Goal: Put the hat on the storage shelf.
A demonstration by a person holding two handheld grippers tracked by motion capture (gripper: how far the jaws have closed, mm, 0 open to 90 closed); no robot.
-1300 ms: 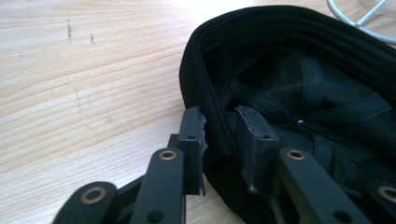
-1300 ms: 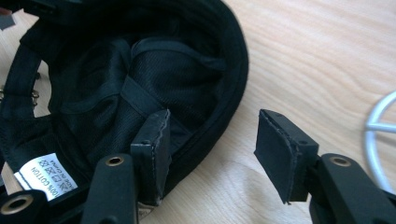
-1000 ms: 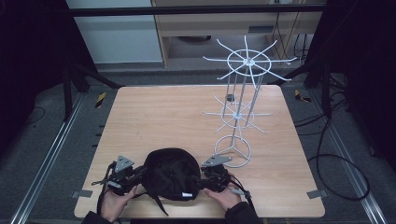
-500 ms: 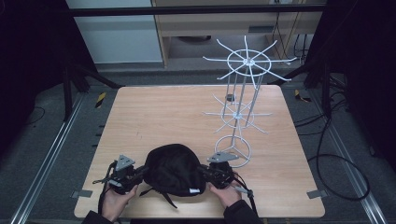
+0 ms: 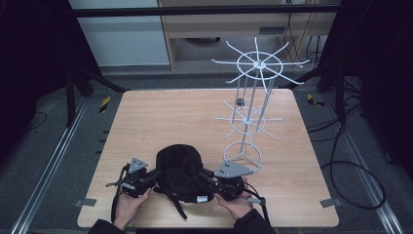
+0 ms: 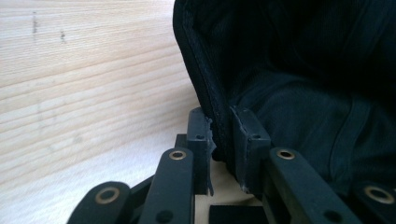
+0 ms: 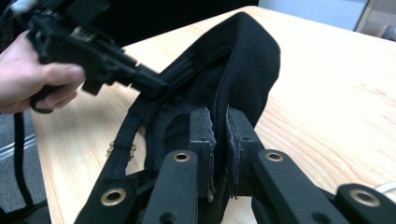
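Left gripper: at the 7 o'clock part of the wooden table, held in the person's left hand. Its jaws are clamped on the stitched rim of the black cap; the left gripper view shows the rim edge pinched between both pads, with the fabric rising to 12 o'clock and spreading toward 3 o'clock.

Black cap: at the near edge of the table, about 6 o'clock, between the two grippers and gripped at opposite sides. A strap hangs from its near side toward the table edge. In the right gripper view the cap stands up off the table with its opening stretched.

Right gripper: just right of the cap, held in the right hand. Its jaws are closed on the cap's rim, fabric pinched between the pads in the right gripper view.

White wire rack: upright at 2 o'clock on the table. Its ring base lies just beside the right gripper.
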